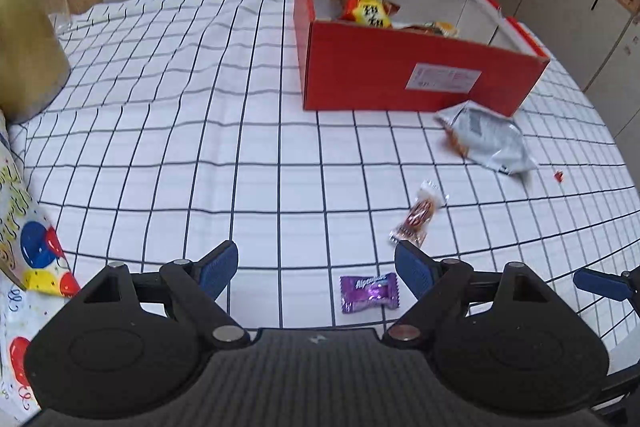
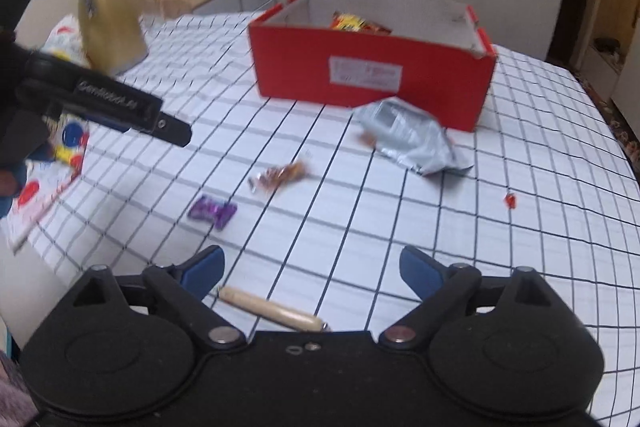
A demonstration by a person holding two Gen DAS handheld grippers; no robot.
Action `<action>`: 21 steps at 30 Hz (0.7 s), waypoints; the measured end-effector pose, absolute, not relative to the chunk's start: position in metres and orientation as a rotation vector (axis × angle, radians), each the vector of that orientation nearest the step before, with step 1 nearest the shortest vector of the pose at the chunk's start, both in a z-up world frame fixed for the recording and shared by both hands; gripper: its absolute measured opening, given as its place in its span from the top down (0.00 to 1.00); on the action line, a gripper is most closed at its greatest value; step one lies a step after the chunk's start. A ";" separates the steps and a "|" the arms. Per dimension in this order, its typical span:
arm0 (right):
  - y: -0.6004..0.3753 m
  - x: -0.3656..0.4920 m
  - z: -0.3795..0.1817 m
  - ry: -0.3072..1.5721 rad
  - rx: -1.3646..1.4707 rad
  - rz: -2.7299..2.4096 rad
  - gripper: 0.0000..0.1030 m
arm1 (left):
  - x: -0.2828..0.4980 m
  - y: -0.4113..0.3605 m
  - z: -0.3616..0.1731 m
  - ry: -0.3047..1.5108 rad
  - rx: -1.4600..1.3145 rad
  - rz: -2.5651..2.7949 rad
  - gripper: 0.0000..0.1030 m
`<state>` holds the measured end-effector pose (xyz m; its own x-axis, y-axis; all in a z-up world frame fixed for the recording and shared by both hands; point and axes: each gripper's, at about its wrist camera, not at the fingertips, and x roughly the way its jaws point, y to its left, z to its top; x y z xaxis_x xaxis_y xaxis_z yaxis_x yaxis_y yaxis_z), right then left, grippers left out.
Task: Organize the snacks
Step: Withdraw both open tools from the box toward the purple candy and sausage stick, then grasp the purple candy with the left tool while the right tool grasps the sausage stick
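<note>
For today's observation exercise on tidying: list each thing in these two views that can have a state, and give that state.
Red box: open, no lid on, holds snack packets.
Silver packet: outside the box, lying on the cloth.
Clear-wrapped brown snack: on the cloth, wrapped.
Purple candy: on the cloth, wrapped.
Wooden-handled tool: lying flat.
Left gripper: open, empty.
Right gripper: open, empty.

Purple candy (image 1: 369, 293), clear-wrapped sweet (image 1: 418, 218), silver packet (image 1: 486, 138) lie before red box (image 1: 400, 75).
</note>
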<state>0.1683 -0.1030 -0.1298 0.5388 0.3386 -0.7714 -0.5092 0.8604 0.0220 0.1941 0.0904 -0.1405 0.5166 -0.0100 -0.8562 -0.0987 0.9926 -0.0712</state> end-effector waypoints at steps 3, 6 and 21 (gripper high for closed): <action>-0.101 0.168 -0.138 0.888 -0.233 0.543 0.16 | 0.196 0.089 -0.152 1.058 -0.112 0.052 0.17; -0.097 0.166 -0.145 0.900 -0.268 0.584 0.20 | 0.197 0.086 -0.162 1.092 -0.103 0.044 0.17; -0.077 0.163 -0.171 0.954 -0.441 0.731 0.51 | 0.198 0.062 -0.185 1.146 -0.075 -0.003 0.17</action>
<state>0.1630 -0.0769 -0.1708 0.3714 0.3643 -0.8540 -0.7302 0.6828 -0.0263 0.1983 0.0623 -0.1852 0.4121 -0.0410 -0.9102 -0.0358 0.9975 -0.0611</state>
